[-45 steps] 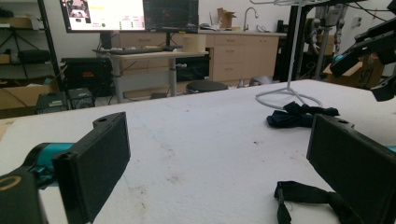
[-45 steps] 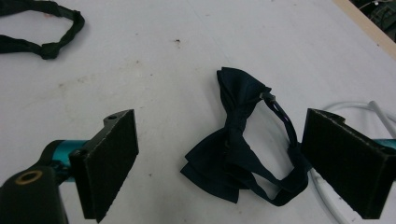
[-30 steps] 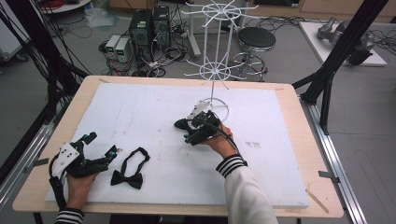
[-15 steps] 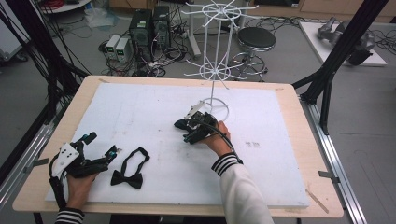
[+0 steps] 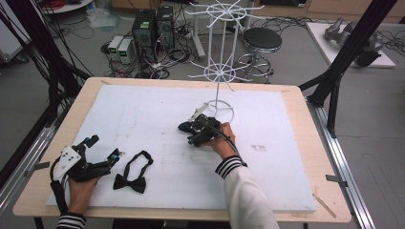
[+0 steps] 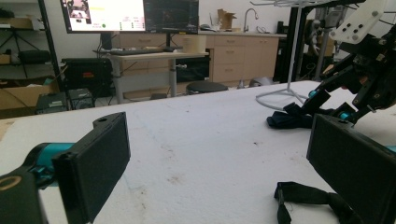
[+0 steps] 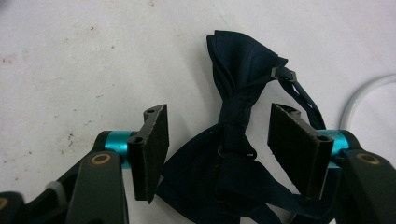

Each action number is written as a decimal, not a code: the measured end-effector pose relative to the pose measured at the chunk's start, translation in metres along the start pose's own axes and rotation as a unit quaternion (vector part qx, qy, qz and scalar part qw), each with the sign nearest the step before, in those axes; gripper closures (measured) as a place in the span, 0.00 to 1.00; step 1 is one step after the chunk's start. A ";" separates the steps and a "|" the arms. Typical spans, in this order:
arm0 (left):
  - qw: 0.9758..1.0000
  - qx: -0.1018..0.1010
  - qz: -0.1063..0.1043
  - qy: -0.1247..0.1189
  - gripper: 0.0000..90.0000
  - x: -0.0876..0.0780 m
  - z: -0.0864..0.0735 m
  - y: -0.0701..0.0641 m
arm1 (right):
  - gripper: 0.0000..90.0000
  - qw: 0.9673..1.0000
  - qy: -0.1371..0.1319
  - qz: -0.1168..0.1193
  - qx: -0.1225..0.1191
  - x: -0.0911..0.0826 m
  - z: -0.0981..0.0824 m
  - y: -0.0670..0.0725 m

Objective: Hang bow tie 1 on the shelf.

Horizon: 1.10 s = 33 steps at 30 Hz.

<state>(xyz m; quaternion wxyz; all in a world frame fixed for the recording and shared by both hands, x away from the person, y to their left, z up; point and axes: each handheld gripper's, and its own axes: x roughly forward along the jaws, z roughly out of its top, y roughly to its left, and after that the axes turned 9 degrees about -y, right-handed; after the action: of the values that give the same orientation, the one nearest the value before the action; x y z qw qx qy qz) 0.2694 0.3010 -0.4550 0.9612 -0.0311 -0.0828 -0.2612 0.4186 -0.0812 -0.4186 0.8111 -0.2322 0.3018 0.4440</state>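
Here the dark navy fabric bow tie (image 7: 233, 140) lies flat on the white foam table cover (image 5: 143, 119), just beside the base ring of the white wire display rack (image 5: 217, 76). The right gripper (image 7: 219, 144) straddles its knot, jaws having just been closing but not yet pressing. Light, limp cloth like this likely sags, so the firm central knot seems the best hold; the left gripper (image 6: 210, 168) rests spread apart.

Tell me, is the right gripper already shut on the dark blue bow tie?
Not yet: right gripper has been closing; pads straddle the bow tie knot with gaps.
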 end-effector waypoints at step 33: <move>1.000 -0.003 0.000 0.000 0.07 0.000 0.000 0.001 | 0.83 0.999 0.028 -0.010 0.021 0.007 -0.002 -0.002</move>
<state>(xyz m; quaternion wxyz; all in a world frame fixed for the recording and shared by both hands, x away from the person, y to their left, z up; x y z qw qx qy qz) 0.2695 0.3017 -0.4550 0.9611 -0.0345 -0.0818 -0.2615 0.4228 -0.0797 -0.4242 0.8115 -0.2301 0.3315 0.4227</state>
